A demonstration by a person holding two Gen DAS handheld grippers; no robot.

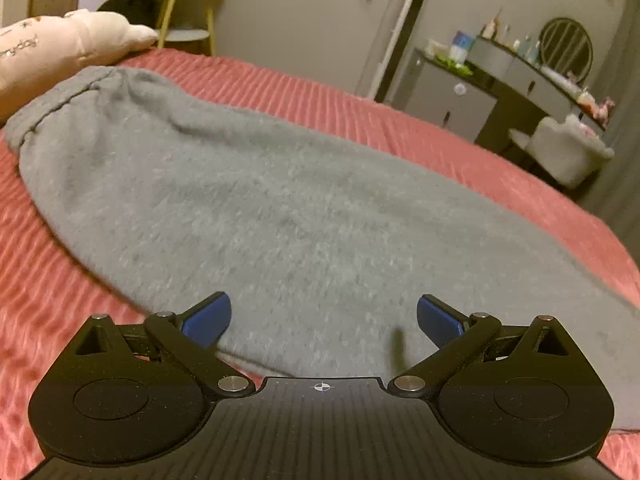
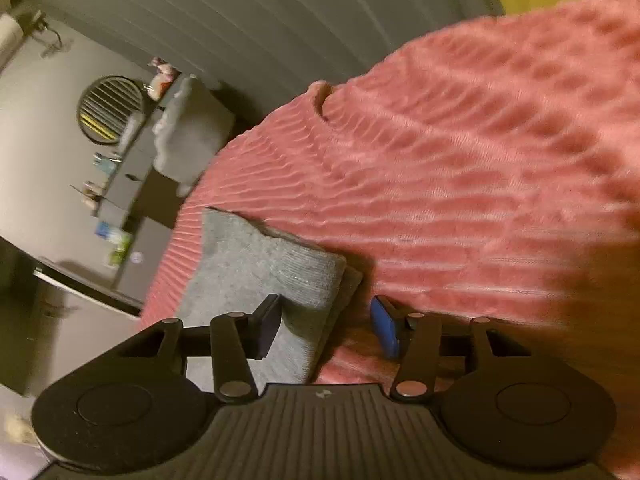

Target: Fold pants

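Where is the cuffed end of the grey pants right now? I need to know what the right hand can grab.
In the right wrist view, the ribbed cuff lies on the pink bedspread, just ahead of the right hand-held gripper and nearer its left finger.

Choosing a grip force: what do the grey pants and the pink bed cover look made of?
Grey pants: apparently soft fleece or sweatshirt knit, matte and fuzzy, with a ribbed cuff. Pink bed cover: seemingly plush, ridged pile with a slight sheen; exact fibre unclear.

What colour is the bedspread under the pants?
Pinkish-red with ribbed stripes; the bedspread shows best in the right wrist view.
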